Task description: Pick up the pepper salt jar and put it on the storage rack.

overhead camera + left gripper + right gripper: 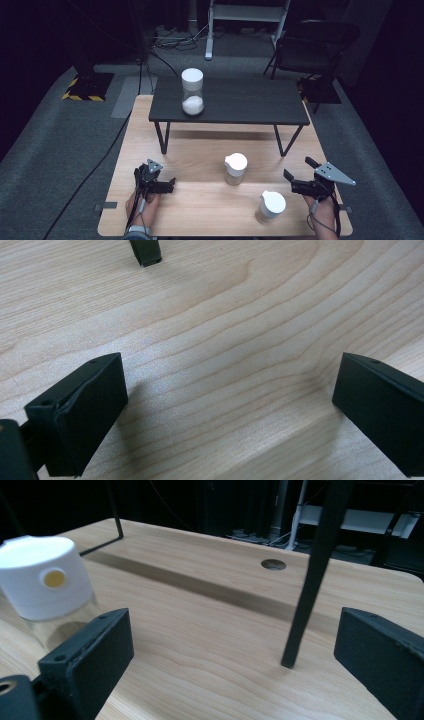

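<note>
Three clear jars with white lids are in the high view. One, part full of white powder, stands on a low dark shelf. Two smaller jars stand on the wooden table: one in the middle, one nearer the front. My left gripper rests low at the front left, open over bare wood. My right gripper is open at the front right, nothing between its jaws. The right gripper view has a white-lidded jar to the left, beyond the left jaw.
The shelf stands on thin black legs; one leg rises just ahead of my right gripper, and a leg's foot is beyond my left one. A round hole is in the tabletop. A chair and cables lie behind the table.
</note>
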### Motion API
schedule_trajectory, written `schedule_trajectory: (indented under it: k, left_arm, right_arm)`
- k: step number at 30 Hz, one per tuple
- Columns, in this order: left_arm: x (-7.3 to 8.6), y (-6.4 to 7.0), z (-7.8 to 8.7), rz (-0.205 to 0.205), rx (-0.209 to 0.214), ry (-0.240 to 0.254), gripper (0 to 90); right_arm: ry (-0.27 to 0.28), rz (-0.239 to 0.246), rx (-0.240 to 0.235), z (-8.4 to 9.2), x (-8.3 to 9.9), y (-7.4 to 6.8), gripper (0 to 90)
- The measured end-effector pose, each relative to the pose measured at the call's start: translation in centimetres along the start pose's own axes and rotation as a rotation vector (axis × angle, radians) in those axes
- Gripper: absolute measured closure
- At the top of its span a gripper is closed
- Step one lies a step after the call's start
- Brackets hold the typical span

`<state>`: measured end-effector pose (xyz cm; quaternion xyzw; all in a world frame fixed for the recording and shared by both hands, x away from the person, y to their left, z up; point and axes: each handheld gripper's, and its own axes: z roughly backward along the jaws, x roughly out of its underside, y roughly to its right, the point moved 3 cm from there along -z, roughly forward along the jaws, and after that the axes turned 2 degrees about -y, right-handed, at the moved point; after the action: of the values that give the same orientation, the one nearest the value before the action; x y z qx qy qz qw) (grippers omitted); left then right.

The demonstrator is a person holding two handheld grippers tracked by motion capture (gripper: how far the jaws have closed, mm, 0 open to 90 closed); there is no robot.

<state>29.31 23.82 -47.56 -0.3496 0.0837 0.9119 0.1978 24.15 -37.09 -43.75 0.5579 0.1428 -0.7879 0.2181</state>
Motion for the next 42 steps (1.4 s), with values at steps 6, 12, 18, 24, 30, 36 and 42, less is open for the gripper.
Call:
schedule_trajectory:
  k: [6, 12, 18, 24, 30, 36, 42]
  left_arm:
    - [0.0, 0.0, 0.0, 0.0, 0.001, 0.0, 1.0]
    - [0.0, 0.0, 0.0, 0.0, 0.001, 0.0, 1.0]
    - [0.0, 0.0, 0.0, 0.005, 0.001, -0.001, 1.0]
    - [0.1, 0.0, 0.1, 0.0, 0.0, -0.004, 1.0]
    - [0.1, 0.0, 0.1, 0.002, 0.002, -0.003, 0.9]
    - [0.2, -0.1, 0.2, -0.003, 0.004, -0.004, 0.8]
    - [0.2, -0.1, 0.2, -0.003, 0.005, -0.004, 0.8]
  right_arm:
    - [0.035, -0.017, -0.008, 0.6, -1.0, -1.3, 2.9]
    - [0.026, -0.013, 0.001, 1.0, -2.7, -2.8, 3.0]
    - [0.02, -0.002, -0.006, 1.0, -4.2, -4.5, 3.2]
    - [0.027, -0.008, -0.007, 0.7, -5.5, -6.8, 3.4]
    - [0.028, -0.005, -0.012, 0.2, -6.2, -8.6, 3.4]
    - [0.044, -0.021, -0.03, -0.6, -6.7, -10.7, 3.5]
    - [0.041, -0.014, -0.041, -1.8, -7.1, -12.8, 3.4]
